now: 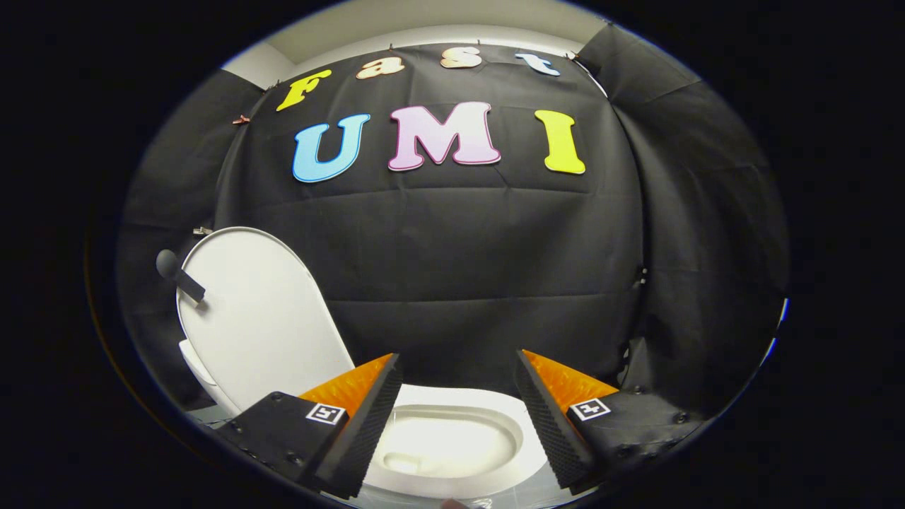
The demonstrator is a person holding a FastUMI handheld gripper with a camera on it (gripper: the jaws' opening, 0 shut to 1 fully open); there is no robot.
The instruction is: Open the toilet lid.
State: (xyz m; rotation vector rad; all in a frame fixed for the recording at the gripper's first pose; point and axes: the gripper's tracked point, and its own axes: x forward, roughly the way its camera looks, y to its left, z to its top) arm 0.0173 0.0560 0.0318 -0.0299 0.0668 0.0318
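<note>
Back wall: I am looking at black cloth (452, 247) hanging across the whole booth, creased in faint horizontal folds.
Side wall: more black cloth (700, 233) is draping down the right, bunching near the bottom.
Clips: small clips (241, 120) are holding the cloth's upper edge.
Above the cloth: a pale wall strip (424, 28) is showing, evenly lit.
Light: soft light is falling from above.

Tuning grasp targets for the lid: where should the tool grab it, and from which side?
Take the dark handle sticking out from the raised toilet lid near its top edge. It is a thin stub standing clear of the flat white face, so two fingers can close across it; the smooth lid itself offers no such hold. Come from the front, swinging left of the open bowl. The tool is open, holding nothing.
</note>
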